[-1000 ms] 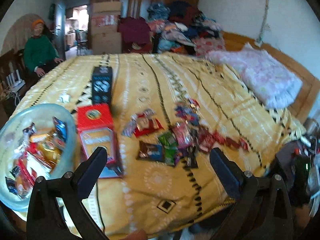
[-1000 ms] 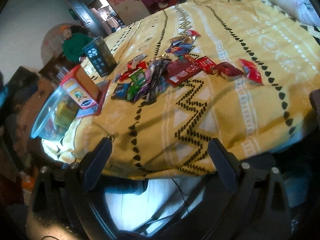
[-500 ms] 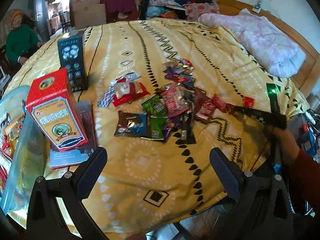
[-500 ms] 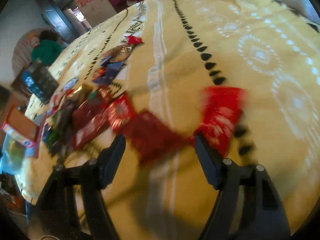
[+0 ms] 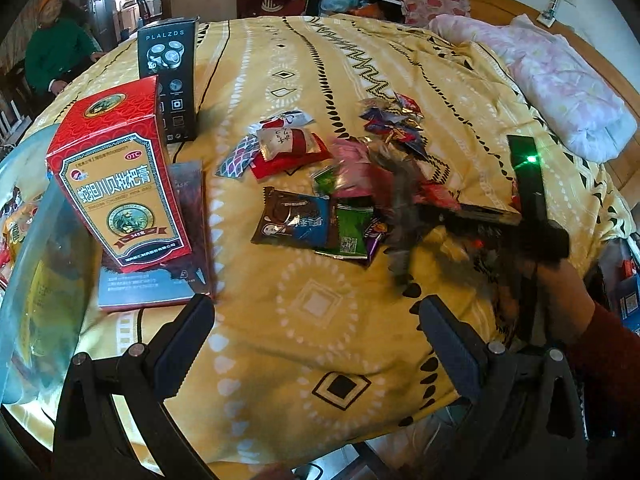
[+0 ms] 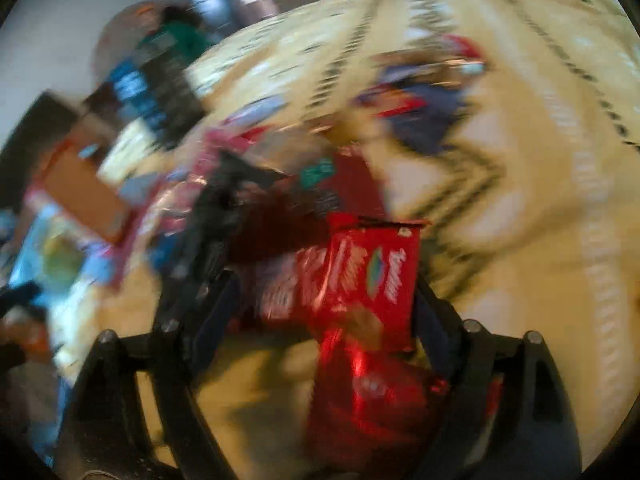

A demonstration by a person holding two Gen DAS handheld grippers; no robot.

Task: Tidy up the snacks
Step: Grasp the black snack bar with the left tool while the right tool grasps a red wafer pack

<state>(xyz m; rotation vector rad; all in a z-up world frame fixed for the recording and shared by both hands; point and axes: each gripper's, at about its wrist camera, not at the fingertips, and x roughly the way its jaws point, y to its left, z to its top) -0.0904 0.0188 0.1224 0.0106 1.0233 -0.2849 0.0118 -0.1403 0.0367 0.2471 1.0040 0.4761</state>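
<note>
From the left wrist we see the whole spread clearly: a yellow patterned bedspread [image 5: 304, 80] carrying a loose pile of foil snack packets [image 5: 344, 192], with a brown-and-blue wrapped bar [image 5: 294, 222] at its near edge. Left of the pile a tall red carton with a yellow label [image 5: 120, 176] stands on a flat dark book [image 5: 160, 276], and a black upright box printed with white icons [image 5: 170, 80] stands behind it. Our left tongs [image 5: 316, 344] hang spread above bare cloth, with nothing between them. This view also shows the right tool from outside, a black blurred body with a green light [image 5: 528, 208] reaching into the pile.

The right wrist view is smeared by motion, yet it gives what the other cannot: our right tongs [image 6: 324, 312] have their jaws opening, with glossy red snack packets [image 6: 360, 280] lying between them; whether the pads press on them we cannot tell.

At the left edge a pale blue translucent plastic tub [image 5: 44, 240] holds colourful packets, seen dimly through its wall. A person in a green top [image 5: 56, 52] sits beyond the bed.
</note>
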